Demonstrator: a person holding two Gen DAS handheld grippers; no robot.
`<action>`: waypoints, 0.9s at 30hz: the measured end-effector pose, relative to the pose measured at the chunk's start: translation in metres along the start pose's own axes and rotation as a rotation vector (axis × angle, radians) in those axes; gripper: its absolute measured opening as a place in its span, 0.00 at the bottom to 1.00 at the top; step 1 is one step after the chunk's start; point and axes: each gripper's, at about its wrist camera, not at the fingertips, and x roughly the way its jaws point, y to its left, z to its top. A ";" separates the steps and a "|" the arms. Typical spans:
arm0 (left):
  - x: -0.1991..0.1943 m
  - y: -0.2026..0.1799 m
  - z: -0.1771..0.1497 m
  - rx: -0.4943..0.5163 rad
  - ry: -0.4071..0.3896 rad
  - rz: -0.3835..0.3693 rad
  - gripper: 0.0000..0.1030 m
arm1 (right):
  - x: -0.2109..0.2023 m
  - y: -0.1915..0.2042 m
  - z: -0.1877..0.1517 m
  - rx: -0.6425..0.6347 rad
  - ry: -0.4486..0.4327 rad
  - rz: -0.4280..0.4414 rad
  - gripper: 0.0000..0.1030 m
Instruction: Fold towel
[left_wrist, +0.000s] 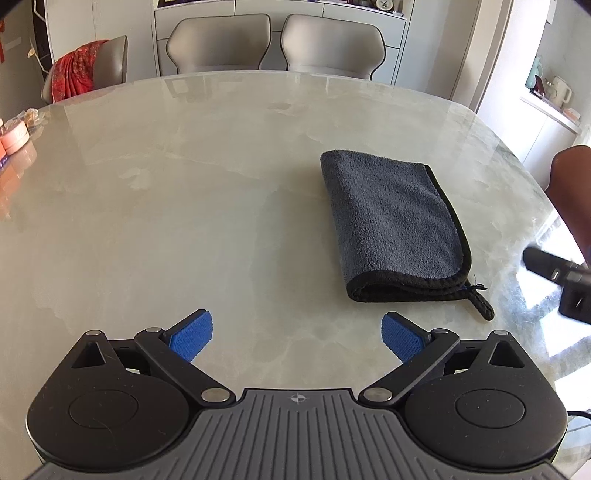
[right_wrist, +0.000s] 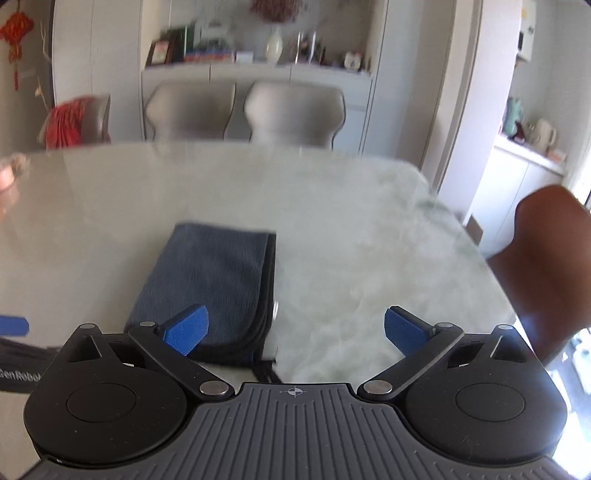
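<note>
The towel (left_wrist: 391, 221) lies folded into a thick oblong pad on the pale marbled desk (left_wrist: 184, 192), right of centre in the left wrist view. It is dark grey terry with a black stitched border, several layers stacked at its near end, and a black hanging loop (left_wrist: 482, 304) trails from its near right corner. Its long axis runs from the near edge of the desk toward the far side, leaning slightly left at the far end. The fold is rounded along its left side, the bound edges on its right.

The left wrist view is sharp and shows the whole towel, with part of the right gripper's dark body at the right edge. The right wrist view is blurred; there the towel (right_wrist: 214, 280) sits close under the camera, left of centre, its near end partly hidden behind the left blue fingertip.

The left gripper (left_wrist: 297, 334) hovers over bare desk near the towel's near end, jaws spread wide, holding nothing. The right gripper (right_wrist: 295, 330) likewise has its jaws wide apart and empty.

Grey chairs (left_wrist: 273, 44) stand at the far side.
</note>
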 end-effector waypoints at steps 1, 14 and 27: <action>0.000 0.000 0.001 0.003 -0.004 0.001 0.97 | 0.001 -0.001 0.002 -0.008 0.023 0.032 1.00; 0.007 0.001 0.009 0.011 -0.007 -0.013 0.97 | 0.020 -0.013 0.000 0.059 0.106 0.150 1.00; 0.009 -0.002 0.007 0.027 -0.003 -0.032 0.97 | 0.027 -0.005 -0.011 0.006 0.144 0.113 1.00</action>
